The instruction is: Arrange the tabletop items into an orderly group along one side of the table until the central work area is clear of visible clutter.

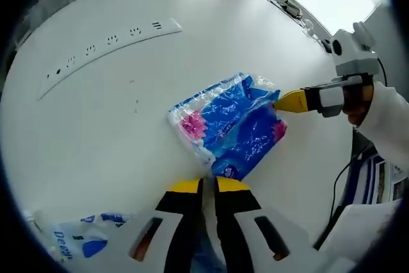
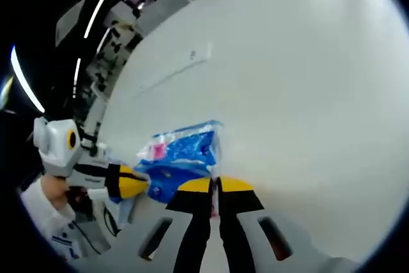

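From where I sat, both grippers were on the blue tissue pack (image 1: 227,126), which lay mid-table on the white table (image 1: 96,139), so the central area wasn't clear yet. The left gripper (image 1: 209,185) had its yellow tips nearly together at the pack's near edge, prob. pinching the wrapper; the pack's edge ran right up to the tips, so I'd call it holding. In the left gripper view the right gripper (image 1: 285,101) came in from the right w/ its yellow tip touching the pack's far corner. In its own view the right gripper (image 2: 215,185) also had its tips close together at the wrapper's edge, w/ the pack (image 2: 179,158) just beyond, so I judged it gripping too. The left gripper (image 2: 131,183) showed there from the left, tip against the pack. Progress, as I judged it: early. The pack hadn't been moved to a side, and a white power strip (image 1: 108,46) lay well apart from it toward the far rim, roughly along an edge already. A second blue-and-white printed bag (image 1: 80,241) sat near the close rim in the left gripper view, partly behind the gripper body. The right gripper view gave instead a faint long strip (image 2: 172,75) across the table and dim room clutter beyond; whether that strip was the same power strip I couldn't tell.
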`<state>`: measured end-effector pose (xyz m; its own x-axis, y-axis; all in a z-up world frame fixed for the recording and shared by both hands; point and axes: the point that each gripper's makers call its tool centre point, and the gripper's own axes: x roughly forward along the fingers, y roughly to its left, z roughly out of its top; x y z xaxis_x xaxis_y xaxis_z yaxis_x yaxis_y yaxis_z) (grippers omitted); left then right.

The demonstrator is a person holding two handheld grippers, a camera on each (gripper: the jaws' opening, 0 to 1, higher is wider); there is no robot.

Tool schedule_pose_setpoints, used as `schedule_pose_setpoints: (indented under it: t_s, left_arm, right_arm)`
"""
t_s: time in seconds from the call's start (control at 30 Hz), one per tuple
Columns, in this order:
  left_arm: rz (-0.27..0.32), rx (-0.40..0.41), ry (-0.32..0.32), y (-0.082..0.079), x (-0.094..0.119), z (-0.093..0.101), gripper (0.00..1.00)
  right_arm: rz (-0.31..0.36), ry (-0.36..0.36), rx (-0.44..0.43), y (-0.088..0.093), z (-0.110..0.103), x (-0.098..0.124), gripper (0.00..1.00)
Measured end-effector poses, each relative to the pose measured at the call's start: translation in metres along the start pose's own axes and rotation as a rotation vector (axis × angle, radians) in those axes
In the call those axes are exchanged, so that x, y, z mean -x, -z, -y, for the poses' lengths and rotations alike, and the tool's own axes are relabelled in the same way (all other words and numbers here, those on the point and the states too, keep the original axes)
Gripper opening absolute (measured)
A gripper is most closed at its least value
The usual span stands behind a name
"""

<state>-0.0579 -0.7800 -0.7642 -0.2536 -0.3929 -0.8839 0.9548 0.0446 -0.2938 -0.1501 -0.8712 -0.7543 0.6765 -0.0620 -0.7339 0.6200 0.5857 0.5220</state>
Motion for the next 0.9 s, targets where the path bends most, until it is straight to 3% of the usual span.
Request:
schedule_pose_setpoints:
  t_s: [0.13,0.23,0.33,0.47,0.57,0.9]
  left_arm:
    - [0.024,-0.009,-0.025,-0.003,0.008,-0.004,0.18]
    - [0.042,-0.022,-0.069,-0.005,0.014,-0.012,0.39]
    - [0.07,-0.017,-0.114,-0.007,0.022,-0.021,0.6]
    - [0.081,-0.009,-0.152,-0.003,0.035,-0.025,0.8]
    - [0.092,-0.018,-0.179,0.001,0.043,-0.029,0.84]
    - [0.092,-0.038,-0.186,0.01,0.057,-0.027,0.8]
  right_arm:
    - [0.067,-0.038,0.021,-0.006,-0.004,0.005,0.12]
    - [0.106,-0.031,0.076,-0.009,-0.002,0.012,0.39]
    - [0.126,-0.026,0.092,-0.01,-0.001,0.019,0.57]
    - [0.113,-0.023,0.113,-0.004,0.0,0.027,0.62]
    - [0.114,-0.018,0.113,0.0,0.0,0.032,0.65]
    - [0.163,-0.028,0.024,-0.001,-0.008,0.043,0.61]
